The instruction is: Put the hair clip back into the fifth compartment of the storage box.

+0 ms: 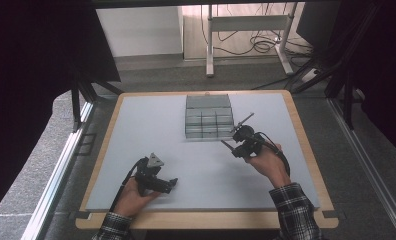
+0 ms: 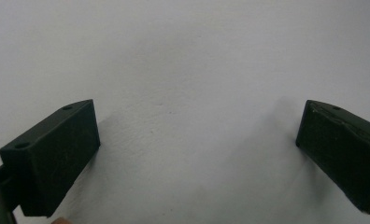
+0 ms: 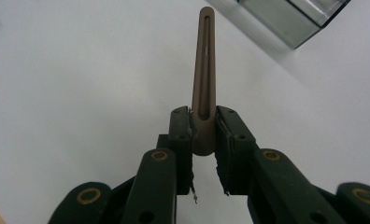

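A slim brown stick with a long slot [image 3: 204,70] stands up between the jaws of my right gripper [image 3: 204,119], which is shut on its lower end. From above, that gripper [image 1: 234,150] sits right of the table's middle, and the stick [image 1: 227,145] pokes out to the left, just in front of a grey compartment box [image 1: 209,116]. A corner of that box [image 3: 290,18] lies ahead to the right. My left gripper [image 1: 172,182] rests low at the front left. Its jaws [image 2: 197,140] stand wide apart over bare grey mat with nothing between them.
The grey mat [image 1: 151,130] covers a wooden-edged table [image 1: 298,130]. The box holds several small compartments and sits at the back centre. Dark frame posts [image 1: 76,105] stand at the left, and a desk's legs with cables [image 1: 251,40] lie beyond the table.
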Available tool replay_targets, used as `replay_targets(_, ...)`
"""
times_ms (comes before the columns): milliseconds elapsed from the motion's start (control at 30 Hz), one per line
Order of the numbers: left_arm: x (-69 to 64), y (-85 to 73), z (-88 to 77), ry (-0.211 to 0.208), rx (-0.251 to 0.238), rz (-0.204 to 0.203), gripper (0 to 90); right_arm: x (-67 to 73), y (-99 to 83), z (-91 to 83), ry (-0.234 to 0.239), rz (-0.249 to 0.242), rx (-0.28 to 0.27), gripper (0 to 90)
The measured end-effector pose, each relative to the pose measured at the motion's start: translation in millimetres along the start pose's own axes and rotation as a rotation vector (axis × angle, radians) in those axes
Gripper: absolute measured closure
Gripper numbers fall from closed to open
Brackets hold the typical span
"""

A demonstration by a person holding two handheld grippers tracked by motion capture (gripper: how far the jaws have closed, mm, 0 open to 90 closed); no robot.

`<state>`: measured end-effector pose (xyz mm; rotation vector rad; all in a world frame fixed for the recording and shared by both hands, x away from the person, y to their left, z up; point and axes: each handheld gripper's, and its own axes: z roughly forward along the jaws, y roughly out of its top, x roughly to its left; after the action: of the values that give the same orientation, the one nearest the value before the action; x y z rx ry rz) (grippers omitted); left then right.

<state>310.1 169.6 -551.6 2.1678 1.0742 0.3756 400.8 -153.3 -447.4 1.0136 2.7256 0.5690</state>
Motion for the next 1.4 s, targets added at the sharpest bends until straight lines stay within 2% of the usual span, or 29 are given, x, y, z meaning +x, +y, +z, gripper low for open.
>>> replay_targets(600, -0.2, 0.0, 0.0, 0.0, 0.0, -0.002, 0.0, -3.6, 13.2, 4.4, -0.027, 0.023, -0.143, 75.5)
replay_targets(1033, -0.3, -0.1, 0.1, 0.0, 0.0, -0.003, 0.0, -7.3, 26.9, 13.5, -0.05, 0.03, -0.205, 75.5)
replay_targets(1400, -0.2, -0.1, 0.1, 0.0, 0.0, -0.003, 0.0, -11.1, 34.9, 15.4, -0.079, 0.032, -0.231, 75.4)
